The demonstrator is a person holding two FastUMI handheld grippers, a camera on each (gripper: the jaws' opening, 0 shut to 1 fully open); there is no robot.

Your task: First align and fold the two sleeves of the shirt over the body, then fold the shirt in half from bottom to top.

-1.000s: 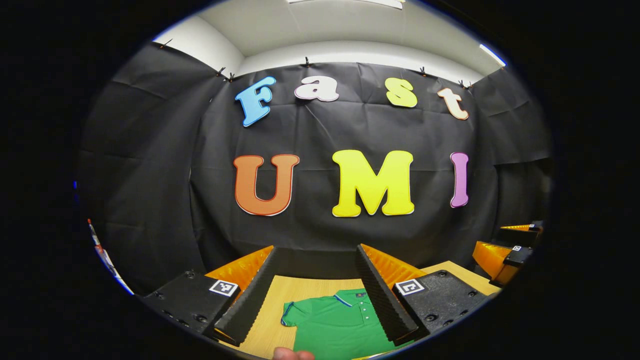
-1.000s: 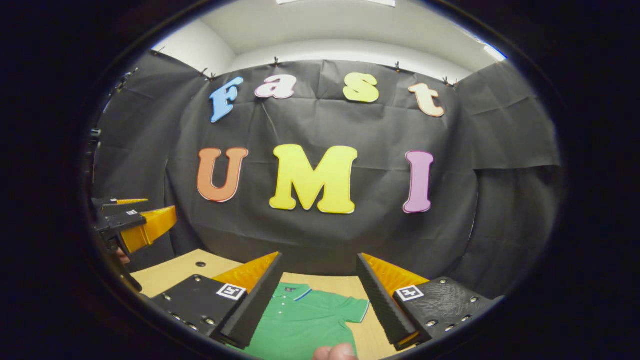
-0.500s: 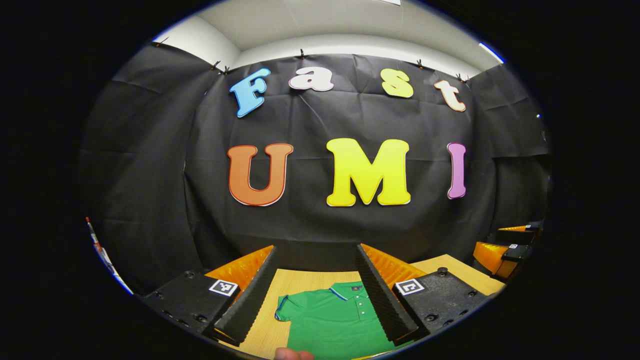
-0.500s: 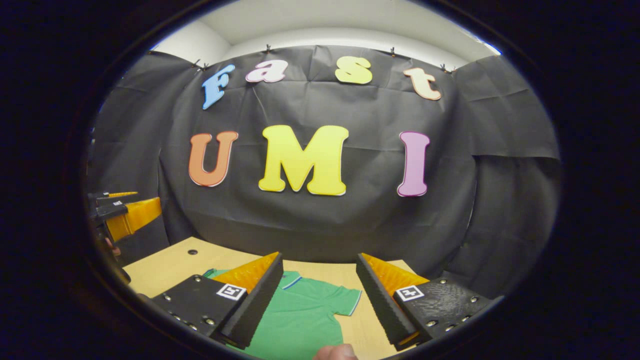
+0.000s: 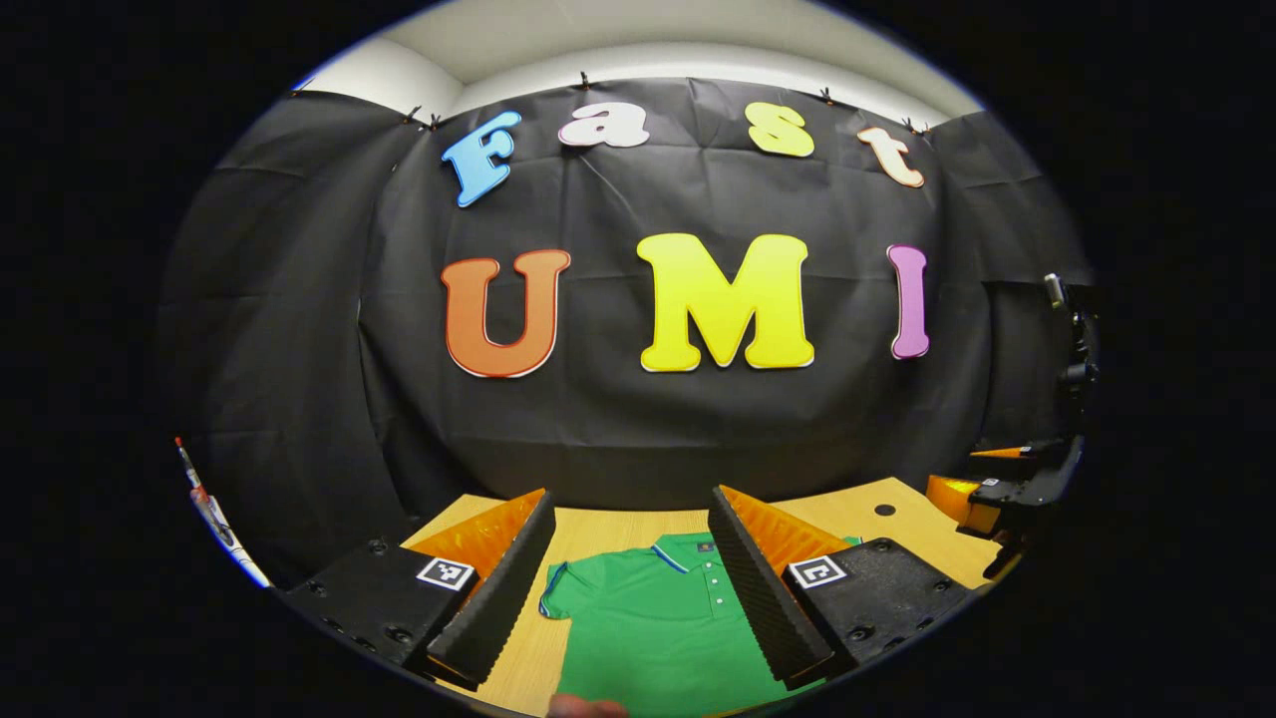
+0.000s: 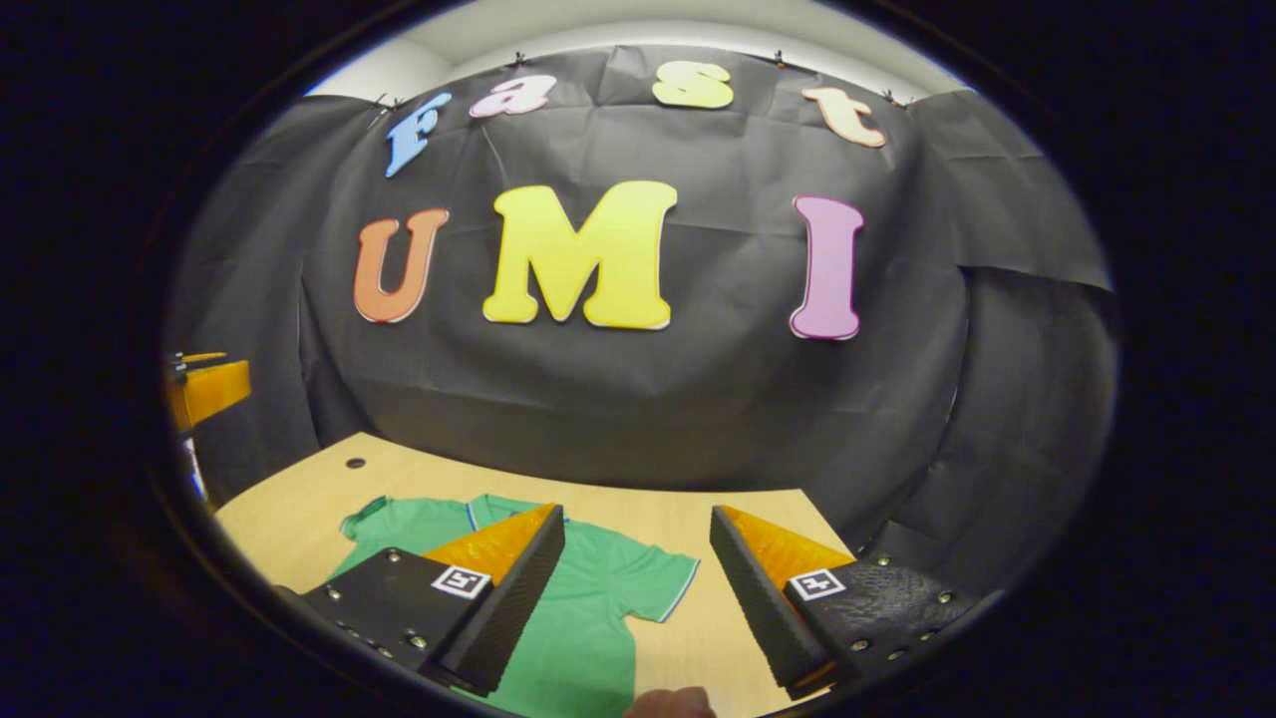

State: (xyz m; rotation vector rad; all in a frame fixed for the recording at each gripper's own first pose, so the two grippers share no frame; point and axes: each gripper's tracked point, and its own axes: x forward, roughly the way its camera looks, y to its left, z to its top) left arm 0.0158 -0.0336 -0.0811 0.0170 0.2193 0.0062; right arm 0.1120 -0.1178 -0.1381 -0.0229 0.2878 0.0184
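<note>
While the left claw (image 5: 633, 573) hung above the worktop (image 5: 608, 529) in the left gripper view, its fingers stood wide apart with nothing between them. The green shirt (image 5: 658, 628) lay flat on the wood below, collar toward the booth wall, one short sleeve (image 5: 560, 598) spread out to the side and not yet folded. The other claw (image 5: 1007, 484) showed far off at the right edge, held clear of the cloth. Judged from this height, the descent could go wrong: a claw that came down on the body instead of the sleeve hem would drag the whole shirt and skew it on the smooth wood.

Where the right gripper view looked down, the right claw (image 6: 638, 578) was likewise parted and empty, above the shirt's (image 6: 588, 608) other sleeve (image 6: 663, 583), which lay unfolded beside bare worktop (image 6: 738, 529). A fingertip (image 6: 673, 703) of the holding hand showed at the bottom edge. The risk here seemed to be a thin pinch: catching only the top layer of the sleeve, or both layers plus the body, would leave the fold crooked. Uneven timing between the two claws could also leave the sleeves misaligned, which would spoil the later bottom-to-top fold.
</note>
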